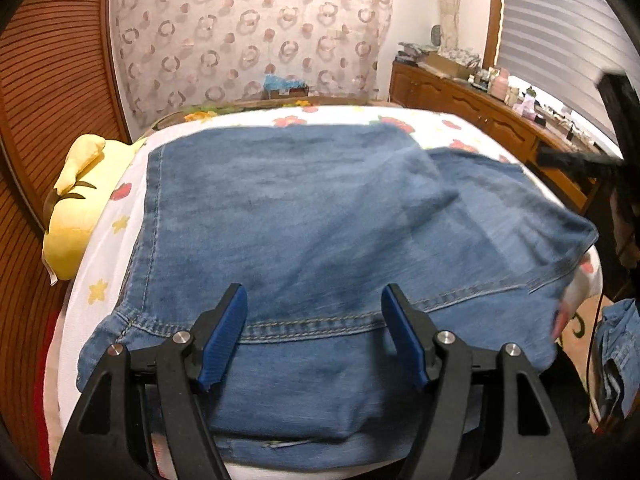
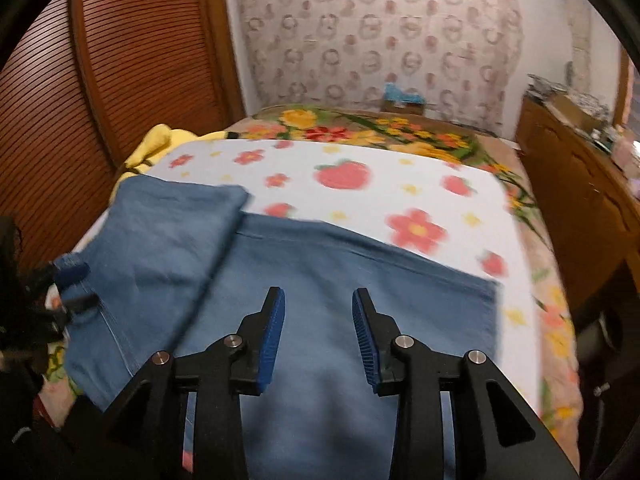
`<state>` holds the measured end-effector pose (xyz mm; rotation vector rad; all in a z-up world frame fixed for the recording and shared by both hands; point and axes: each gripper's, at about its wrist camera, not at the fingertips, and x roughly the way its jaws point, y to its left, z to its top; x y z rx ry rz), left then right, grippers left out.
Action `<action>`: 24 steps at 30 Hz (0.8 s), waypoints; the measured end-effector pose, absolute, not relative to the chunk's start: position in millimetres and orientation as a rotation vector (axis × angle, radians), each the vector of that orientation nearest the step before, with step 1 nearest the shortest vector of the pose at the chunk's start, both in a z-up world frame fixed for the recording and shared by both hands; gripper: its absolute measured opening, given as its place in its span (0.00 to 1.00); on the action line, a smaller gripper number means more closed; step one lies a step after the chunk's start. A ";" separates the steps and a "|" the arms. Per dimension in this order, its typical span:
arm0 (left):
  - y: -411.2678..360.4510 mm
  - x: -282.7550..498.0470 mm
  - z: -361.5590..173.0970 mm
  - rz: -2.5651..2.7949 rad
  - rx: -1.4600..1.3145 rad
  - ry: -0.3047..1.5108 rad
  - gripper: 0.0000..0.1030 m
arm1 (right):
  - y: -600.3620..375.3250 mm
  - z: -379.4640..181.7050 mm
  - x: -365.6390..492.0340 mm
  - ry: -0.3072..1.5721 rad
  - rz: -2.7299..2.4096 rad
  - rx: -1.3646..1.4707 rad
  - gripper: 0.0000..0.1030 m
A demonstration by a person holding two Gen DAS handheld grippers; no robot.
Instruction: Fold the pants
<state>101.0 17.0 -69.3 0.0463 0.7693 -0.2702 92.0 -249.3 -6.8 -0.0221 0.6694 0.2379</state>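
Note:
Blue denim pants (image 1: 304, 216) lie folded on a white blanket with red flowers and strawberries (image 1: 100, 280). One layer is folded over the left part, and its stitched hem runs across just beyond my left gripper (image 1: 315, 296). That gripper hovers over the near edge of the denim, open, its blue pads (image 1: 224, 336) clear of the cloth. In the right wrist view the pants (image 2: 320, 280) fill the foreground, with the folded-over layer (image 2: 160, 240) at the left. My right gripper (image 2: 319, 296) stands open above the flat denim with nothing between its fingers.
A yellow plush toy (image 1: 76, 216) lies at the bed's left edge against a wooden slatted door (image 1: 48, 80). A wooden dresser (image 1: 480, 116) with small items lines the right side. A floral bedspread (image 2: 360, 128) covers the far end. More denim (image 1: 616, 344) hangs low at the right.

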 end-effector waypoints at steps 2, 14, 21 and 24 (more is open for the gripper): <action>11.8 100.2 -63.0 -0.280 0.041 0.755 0.68 | -270.2 -4.6 74.6 0.655 0.205 0.000 0.35; -26.3 97.1 -30.0 -0.328 0.048 0.679 0.68 | -329.7 -2.1 -6.9 0.580 0.056 0.049 0.43; -43.6 96.4 -45.4 -0.360 0.072 0.722 0.68 | -332.1 -34.3 -5.9 0.629 0.035 0.140 0.44; -46.8 97.3 -54.7 -0.355 0.081 0.755 0.68 | -334.1 -39.6 -3.0 0.655 0.041 0.173 0.44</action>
